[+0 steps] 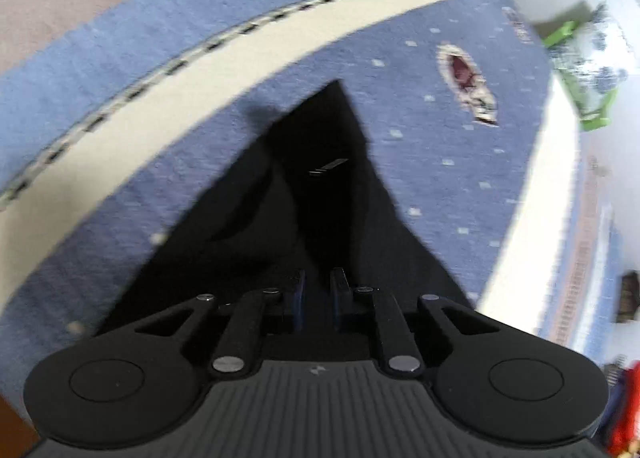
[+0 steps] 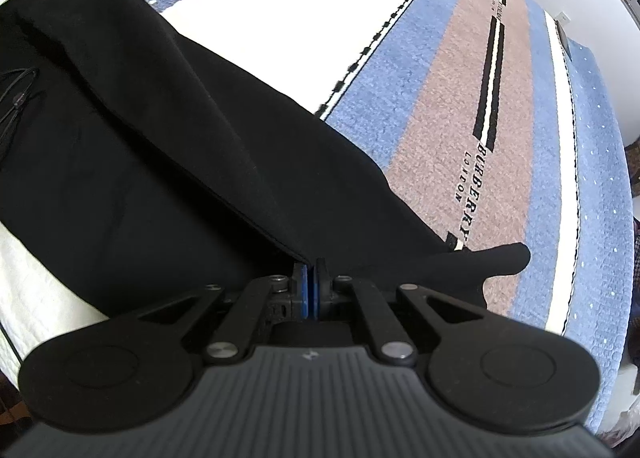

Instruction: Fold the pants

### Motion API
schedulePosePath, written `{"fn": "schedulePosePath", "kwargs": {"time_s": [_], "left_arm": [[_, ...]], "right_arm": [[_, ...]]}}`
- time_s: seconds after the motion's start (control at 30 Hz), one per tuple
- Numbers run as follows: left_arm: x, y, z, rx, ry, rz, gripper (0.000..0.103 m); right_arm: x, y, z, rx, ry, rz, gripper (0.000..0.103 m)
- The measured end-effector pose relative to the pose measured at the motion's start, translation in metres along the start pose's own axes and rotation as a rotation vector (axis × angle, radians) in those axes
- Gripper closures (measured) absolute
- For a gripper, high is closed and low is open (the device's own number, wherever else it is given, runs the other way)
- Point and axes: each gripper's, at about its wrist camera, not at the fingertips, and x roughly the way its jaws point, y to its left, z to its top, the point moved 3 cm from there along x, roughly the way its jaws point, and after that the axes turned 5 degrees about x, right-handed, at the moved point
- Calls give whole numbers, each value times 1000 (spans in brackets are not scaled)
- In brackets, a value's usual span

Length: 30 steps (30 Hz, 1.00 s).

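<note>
Two black hand-held grippers hold a pair of black fabric pants (image 2: pixel 132 138) above a blue, white and tan patterned rug (image 2: pixel 440 118).

In the right wrist view, the right gripper (image 2: pixel 311 268) has its blue-padded fingers (image 2: pixel 301 278) pressed nearly together on a layered edge of the pants, which stretch away to the upper left across the rug; a loose end of cloth sticks out to the right of the gripper. A thin black drawstring (image 2: pixel 18 94) lies on the pants at the far left. In the blurred left wrist view, the left gripper (image 1: pixel 319 282) has its fingers a narrow gap apart with black cloth between and around them; the pants rise from there to a point over the blue part of the rug. A green-framed object (image 1: pixel 580 58) lies at the rug's far edge.
</note>
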Motion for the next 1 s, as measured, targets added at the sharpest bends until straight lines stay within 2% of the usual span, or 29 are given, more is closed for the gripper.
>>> {"fn": "schedulePosePath", "kwargs": {"time_s": [0.07,0.13,0.2,0.23,0.3,0.4,0.47,0.53,0.57,0.63,0.67,0.73,0.8,0.87,0.9,0.93,0.97,1.0], "left_arm": [[4,-9,7,20,-9,-38,89],[18,-22,15,56,-2,-43,85],[35,-31,23,44,11,-22,70],[43,-34,27,39,11,-29,67],[55,-35,33,3,5,-1,69],[64,-31,37,-74,7,-50,69],[62,-28,33,-99,43,-14,69],[45,-22,25,-89,32,16,67],[38,-18,21,-86,23,31,64],[32,-8,19,-107,-2,48,43],[33,-4,20,-121,-9,62,29],[40,0,27,-157,-14,55,29],[48,-6,37,-159,-36,-1,29],[52,-15,44,-119,-55,12,33],[55,-21,47,-95,-52,21,58],[57,-24,49,-79,-38,23,78],[60,-26,49,-75,-15,31,93],[60,-25,49,-88,-7,42,93]], "right_arm": [[0,0,-1,-2,1,3,99],[2,0,-1,-6,2,3,99],[3,1,1,-16,1,0,99],[2,1,2,-19,1,-1,99],[1,1,3,-25,-4,-3,99],[0,1,3,-21,-5,-5,99],[0,2,3,-16,-4,-6,99],[-1,3,2,-17,-1,-6,99],[-1,3,2,-17,-2,-6,99],[-1,2,2,-10,-3,-2,99],[0,1,2,-7,-2,-1,99],[3,1,2,-5,2,2,99],[4,3,2,-7,2,-1,99],[5,4,1,-10,5,-1,99],[5,5,0,-14,8,0,99],[5,6,-1,-18,10,1,99],[5,7,-1,-22,12,2,99],[5,8,-1,-26,13,2,99]]}}
